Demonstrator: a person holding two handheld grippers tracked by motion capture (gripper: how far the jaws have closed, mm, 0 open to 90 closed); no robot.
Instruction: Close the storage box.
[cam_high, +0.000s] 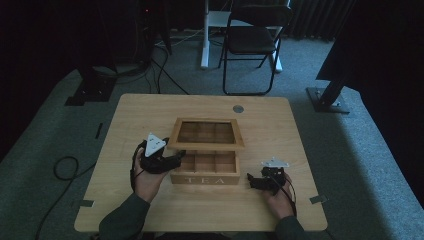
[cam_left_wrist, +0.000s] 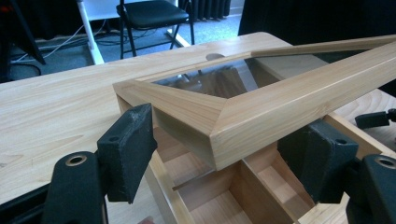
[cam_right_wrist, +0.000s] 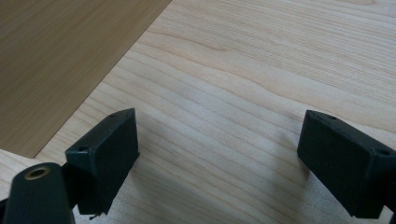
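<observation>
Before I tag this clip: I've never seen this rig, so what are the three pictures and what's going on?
No robot here: a person holds a two-jaw tool in each hand. One camera looks down from above; the other two ride on the tools. On the wooden table stands a tea box with its glass-paned lid raised, empty compartments underneath. The left gripper has its jaws open around the lid's corner. The right gripper rests beside the box, jaws open, holding nothing.
</observation>
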